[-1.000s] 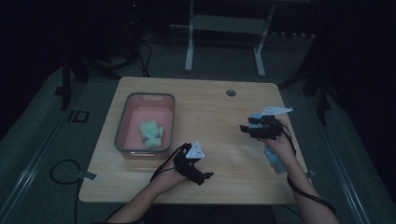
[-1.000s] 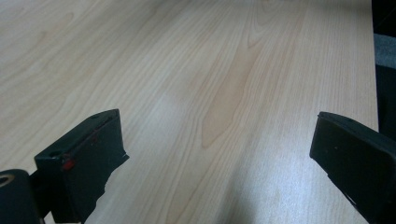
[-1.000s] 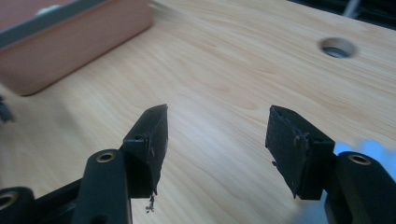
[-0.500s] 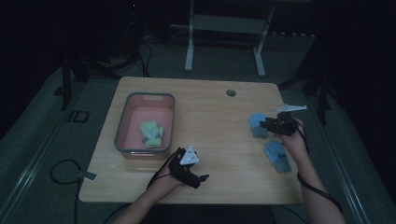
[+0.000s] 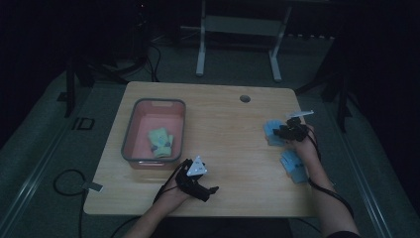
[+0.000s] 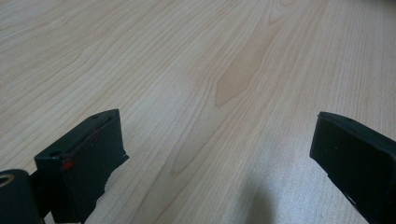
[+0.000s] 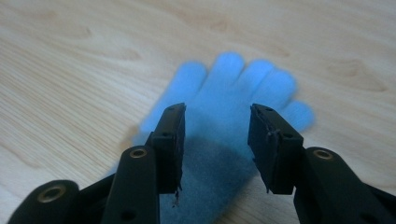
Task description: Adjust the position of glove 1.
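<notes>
Nearest me, my left gripper (image 5: 210, 190) rests on the bare wood just off the near right corner of the pink bin (image 5: 130, 144), its jaws spread wide with nothing between them.

Farther out, well to the right of the bin, a blue glove (image 5: 294, 167) lies flat beside my right wrist. Beyond it my right gripper (image 5: 278, 132) hangs over a second blue glove (image 7: 224, 116), also well right of the bin and near the table's right edge. The jaws are parted on either side of the palm, not yet closed on anything.

I judge this glove light, soft and limp: it should bunch and droop once lifted, and it won't slip or break. The best hold looks like a pinch of the fleecy palm or cuff, where there is the most cloth, rather than a thin finger.

In the bin, a pale green glove (image 5: 160, 142) already lies.
</notes>
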Available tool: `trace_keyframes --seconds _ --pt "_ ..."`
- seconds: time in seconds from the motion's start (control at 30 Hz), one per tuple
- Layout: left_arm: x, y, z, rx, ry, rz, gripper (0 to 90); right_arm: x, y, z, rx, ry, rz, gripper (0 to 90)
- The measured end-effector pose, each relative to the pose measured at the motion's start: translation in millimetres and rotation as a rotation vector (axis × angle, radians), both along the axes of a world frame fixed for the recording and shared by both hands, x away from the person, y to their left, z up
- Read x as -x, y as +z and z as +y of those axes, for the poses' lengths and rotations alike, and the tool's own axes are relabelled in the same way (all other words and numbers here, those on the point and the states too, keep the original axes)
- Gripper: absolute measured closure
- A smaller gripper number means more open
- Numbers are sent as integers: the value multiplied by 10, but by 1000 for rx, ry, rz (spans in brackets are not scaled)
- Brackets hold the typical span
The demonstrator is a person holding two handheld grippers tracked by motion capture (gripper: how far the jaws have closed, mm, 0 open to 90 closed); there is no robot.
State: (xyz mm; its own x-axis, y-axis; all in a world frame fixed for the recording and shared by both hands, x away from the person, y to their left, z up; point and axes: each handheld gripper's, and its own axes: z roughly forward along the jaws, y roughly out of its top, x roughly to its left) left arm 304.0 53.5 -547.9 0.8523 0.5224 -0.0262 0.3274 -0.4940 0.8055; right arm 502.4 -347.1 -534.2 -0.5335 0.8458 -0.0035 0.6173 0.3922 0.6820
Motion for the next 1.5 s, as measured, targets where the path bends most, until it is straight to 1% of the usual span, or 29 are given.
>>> trace_keyframes --seconds 0.03,0.07,0.17,0.2,0.27,0.3,0.33,0.43,0.5,0.57,0.63,0.73,0.77,0.83,0.87,0.9,0.97,1.07,1.17,1.2,1.27,1.33,1.4,1.43,1.5 --pt "1 -3 1 -1 0 -1 27 -7 -20 7 11 3 5 564" --pt "4 -4 0 -3 1 -2 27 -13 -55 21 32 6 3 568" --pt "15 -4 2 -3 -1 -7 27 -7 -92 31 28 11 -7 594" --pt "17 -5 3 -3 0 -9 27 -3 -100 29 29 17 -17 617" --pt "22 -11 5 -3 -1 -11 27 0 -98 27 26 11 -11 696" --pt "23 -15 4 -6 0 -13 27 5 -94 39 38 13 -13 743" --pt "22 -19 4 -10 0 -13 27 12 -88 59 46 14 -9 771" --pt "21 -22 8 -5 3 -13 27 16 -70 113 66 -7 3 803" --pt "19 -19 13 0 4 -12 27 7 -60 119 55 -28 20 810" --pt "20 -19 17 -2 3 -16 27 17 -34 135 62 -40 24 821" --pt "20 -20 19 -3 2 -14 27 38 5 145 39 -41 34 824" --pt "23 -18 24 2 3 -18 27 98 98 174 4 -31 23 825" --pt "22 -16 25 -1 3 -20 27 131 151 200 -6 -23 18 825" --pt "20 -11 33 3 5 -19 27 198 243 254 -10 -10 -1 825" --pt "19 -9 35 3 5 -20 27 234 287 283 -32 -10 0 825" --pt "18 -6 36 1 7 -23 27 262 315 304 -39 -3 -6 824" --pt "20 0 37 5 9 -26 27 362 390 391 -53 13 -19 824" --pt "23 5 39 -2 9 -34 27 524 473 524 -78 31 -39 824" --pt "27 14 46 3 10 -39 27 680 541 659 -98 41 -48 823" --pt "29 15 47 8 10 -40 27 725 561 704 -102 48 -43 823" --pt "28 13 50 7 10 -39 27 820 603 792 -92 58 -52 822" --pt "28 7 51 6 12 -38 27 907 639 869 -93 65 -45 822" --pt "26 -1 52 -1 10 -38 27 983 659 924 -96 66 -51 822" --pt "26 -2 52 -1 10 -38 27 1039 663 968 -108 64 -51 821" --pt "25 2 54 2 8 -38 27 1101 657 1022 -114 67 -50 821"
